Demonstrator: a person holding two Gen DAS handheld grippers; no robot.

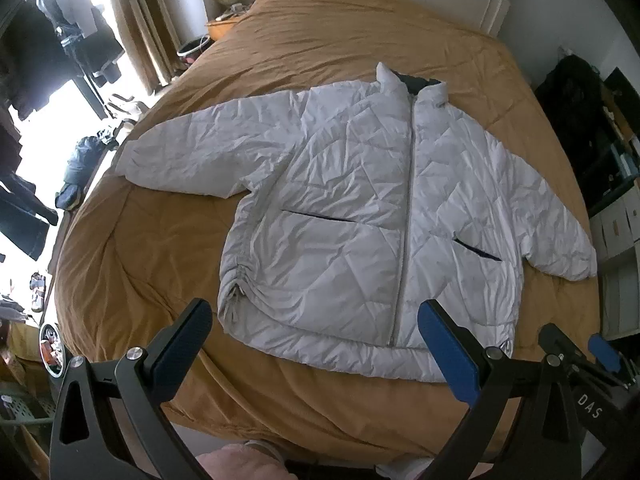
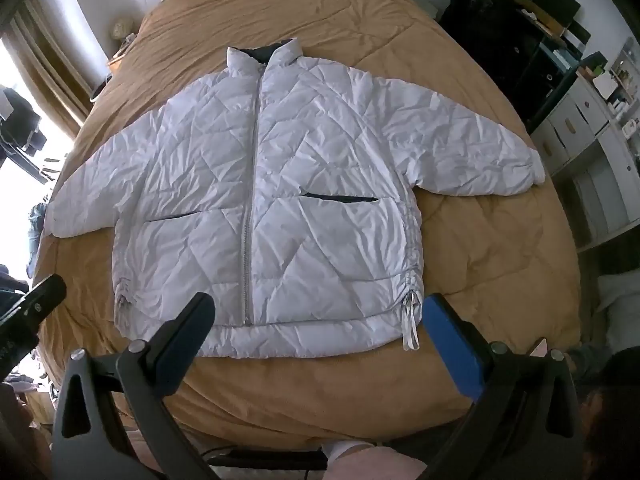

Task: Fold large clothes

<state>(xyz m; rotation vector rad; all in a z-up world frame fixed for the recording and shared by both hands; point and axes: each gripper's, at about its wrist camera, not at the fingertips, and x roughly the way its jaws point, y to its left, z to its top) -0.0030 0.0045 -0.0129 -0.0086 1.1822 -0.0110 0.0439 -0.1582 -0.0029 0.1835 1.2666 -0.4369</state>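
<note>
White quilted puffer jacket: lying flat, front up and zipped, on a tan bedspread; both sleeves spread out sideways, collar toward the headboard, hem toward the bed's near edge. Left gripper: above the hem, fingers spread wide, nothing between them. Right gripper: likewise above the hem, fingers wide apart, empty.
</note>
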